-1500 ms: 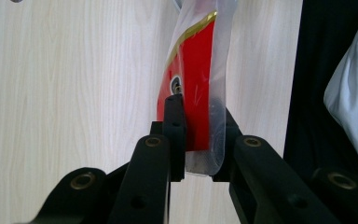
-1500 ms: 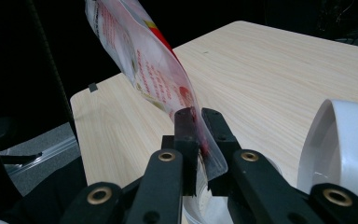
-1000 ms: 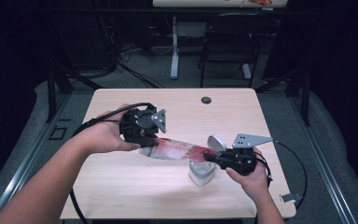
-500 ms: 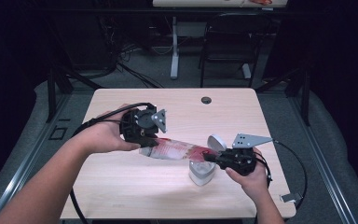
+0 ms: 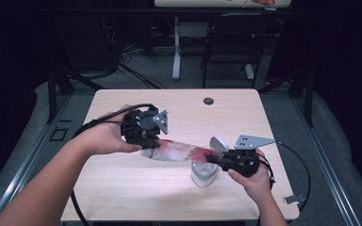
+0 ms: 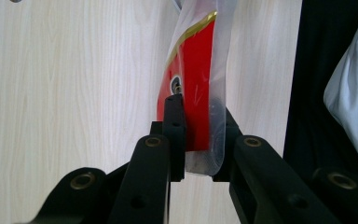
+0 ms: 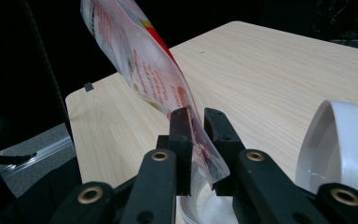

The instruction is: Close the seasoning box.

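From the high view, my left hand-held gripper [image 5: 152, 141] and right hand-held gripper [image 5: 212, 159] stretch a red-and-clear pouch [image 5: 176, 150] between them above the tabletop [image 5: 122, 188], its long axis sloping down toward a white container [image 5: 203, 174] by my right hand.

Left gripper view: jaws clamp the pouch's [image 6: 193, 93] end.

Right gripper view: jaws pinch its [image 7: 140, 60] lower end over the container [image 7: 340, 140].

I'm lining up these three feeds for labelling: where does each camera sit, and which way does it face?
High view: above the person's side, looking forward and down on the table; both forearms, left gripper, right gripper.
Left gripper view: rides that gripper, facing the tabletop; jaws clamp the pouch.
Right gripper view: looks across the table; jaws clamp the pouch above a white container.
All share the pouch.
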`<state>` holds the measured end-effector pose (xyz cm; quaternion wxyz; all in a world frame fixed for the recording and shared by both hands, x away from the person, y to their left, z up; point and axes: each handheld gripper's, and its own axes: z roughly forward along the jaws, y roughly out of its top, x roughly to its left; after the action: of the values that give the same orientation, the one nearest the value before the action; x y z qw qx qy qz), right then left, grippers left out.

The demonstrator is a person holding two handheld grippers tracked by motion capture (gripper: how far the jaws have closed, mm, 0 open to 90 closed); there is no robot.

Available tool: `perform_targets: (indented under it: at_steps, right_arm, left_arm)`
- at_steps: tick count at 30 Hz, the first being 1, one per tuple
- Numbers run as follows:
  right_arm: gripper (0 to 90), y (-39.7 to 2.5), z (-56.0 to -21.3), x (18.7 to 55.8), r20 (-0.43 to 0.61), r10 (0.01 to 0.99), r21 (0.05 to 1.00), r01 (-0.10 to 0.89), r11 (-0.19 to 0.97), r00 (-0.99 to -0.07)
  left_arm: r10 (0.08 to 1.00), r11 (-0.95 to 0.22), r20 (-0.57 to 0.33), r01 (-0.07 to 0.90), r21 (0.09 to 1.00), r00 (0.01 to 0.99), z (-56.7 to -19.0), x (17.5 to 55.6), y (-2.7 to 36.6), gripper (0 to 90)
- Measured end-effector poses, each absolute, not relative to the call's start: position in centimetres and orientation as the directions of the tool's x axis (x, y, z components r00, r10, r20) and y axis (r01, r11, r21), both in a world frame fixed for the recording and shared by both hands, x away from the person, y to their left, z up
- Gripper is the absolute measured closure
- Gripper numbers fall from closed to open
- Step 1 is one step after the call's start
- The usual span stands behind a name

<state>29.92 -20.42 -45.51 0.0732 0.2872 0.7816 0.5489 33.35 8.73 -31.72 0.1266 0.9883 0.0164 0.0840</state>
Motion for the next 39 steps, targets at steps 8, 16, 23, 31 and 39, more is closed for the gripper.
perform_targets:
  at_steps: [8,16,23,31,39]
  right_arm:
    - [79.6,-20.38,-45.52,29.94,0.205,0.527,0.901,0.370,0.228,-0.825]
    - [80.6,-20.33,-45.53,29.85,0.195,0.531,0.902,0.363,0.233,-0.825]
    - [83.3,-20.27,-45.53,29.76,0.186,0.535,0.904,0.358,0.236,-0.824]
    - [84.1,-20.28,-45.54,29.76,0.187,0.533,0.902,0.359,0.239,-0.825]
    - [85.1,-20.27,-45.56,29.74,0.182,0.536,0.904,0.356,0.239,-0.824]
  left_arm:
    - [0.052,-0.968,0.160,0.010,0.252,0.986,-31.71,33.34,8.74,80.9]
    - [0.053,-0.968,0.160,0.011,0.252,0.986,-31.70,33.33,8.72,80.9]
    - [0.053,-0.968,0.163,0.011,0.250,0.985,-31.69,33.36,8.71,80.8]
    - [0.053,-0.968,0.162,0.011,0.252,0.985,-31.70,33.36,8.66,80.9]
    - [0.047,-0.969,0.168,0.005,0.245,0.985,-31.62,33.38,8.58,80.9]
